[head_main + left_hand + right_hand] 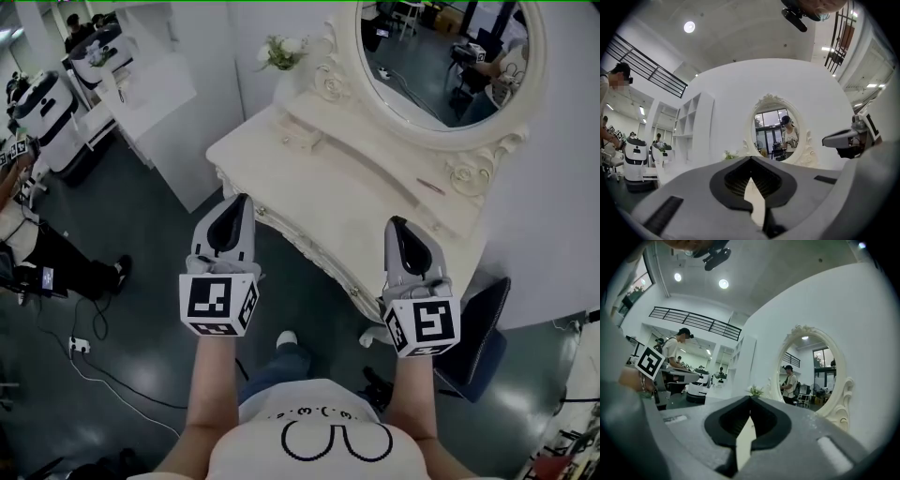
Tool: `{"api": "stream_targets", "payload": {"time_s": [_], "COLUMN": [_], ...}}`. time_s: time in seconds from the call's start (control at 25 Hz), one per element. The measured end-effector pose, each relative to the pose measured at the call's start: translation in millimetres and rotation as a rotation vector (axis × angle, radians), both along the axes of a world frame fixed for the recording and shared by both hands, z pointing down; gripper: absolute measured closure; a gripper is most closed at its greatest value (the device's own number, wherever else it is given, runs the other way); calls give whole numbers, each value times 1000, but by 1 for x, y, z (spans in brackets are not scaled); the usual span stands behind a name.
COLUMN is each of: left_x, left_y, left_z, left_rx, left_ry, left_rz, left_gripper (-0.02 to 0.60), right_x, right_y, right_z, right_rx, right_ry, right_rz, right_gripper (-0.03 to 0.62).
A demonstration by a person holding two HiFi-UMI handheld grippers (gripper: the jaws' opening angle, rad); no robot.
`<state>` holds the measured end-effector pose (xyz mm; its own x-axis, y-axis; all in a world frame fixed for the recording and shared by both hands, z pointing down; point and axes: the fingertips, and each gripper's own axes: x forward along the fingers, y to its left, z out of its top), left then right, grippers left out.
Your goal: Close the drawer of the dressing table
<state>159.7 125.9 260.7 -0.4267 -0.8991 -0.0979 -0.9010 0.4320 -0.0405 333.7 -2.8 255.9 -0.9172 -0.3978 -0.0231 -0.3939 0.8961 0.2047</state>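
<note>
The cream dressing table (281, 150) with its oval mirror (441, 56) stands ahead of me, and its carved front face (314, 246) runs between my two grippers. From above I cannot tell whether a drawer stands out of that face. My left gripper (242, 200) is shut and empty, its tip close to the table's left front corner. My right gripper (395, 223) is also shut and empty, at the front edge further right. In the left gripper view the left gripper (751, 158) points level at the mirror (776, 136). The right gripper (750, 398) does likewise in the right gripper view.
A small pot of white flowers (281, 52) sits at the table's back left. A dark chair (478, 328) stands to the right of the table. White shelving (159, 84) and white machines (47, 103) stand at the left. A seated person (56, 253) and floor cables (80, 345) are nearby.
</note>
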Motion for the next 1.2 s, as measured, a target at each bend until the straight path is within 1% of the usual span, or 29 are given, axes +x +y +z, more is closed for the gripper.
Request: {"api": "stream_targets", "payload": {"time_s": [0.12,0.28,0.4,0.6,0.84,1.04,1.2], "left_x": [-41,-79,-97,-120,-149,-185,-220], "left_y": [-4,-8,-12,-16,-26,-53,-89], "left_z": [2,4,13,21,29,38,47], "left_rx": [-10,-3,-14,-21,-44,-71,-103], "left_ry": [4,18,34,63,46,40,37], "left_rz": [9,20,29,19,-8,-8,5], "left_gripper": [583,583,583,583,583,583,583], "right_x": [-39,-77,-97,-123,-157,-199,-238], "right_y": [-3,-4,-7,-15,-30,-54,-88], "right_z": [0,0,6,11,21,31,44], "right_rx": [4,19,10,7,-3,8,-26], "right_ry": [10,37,55,57,56,68,69], "right_rz": [16,17,17,10,-10,-27,-22], "right_gripper": [592,593,593,593,592,592,592]}}
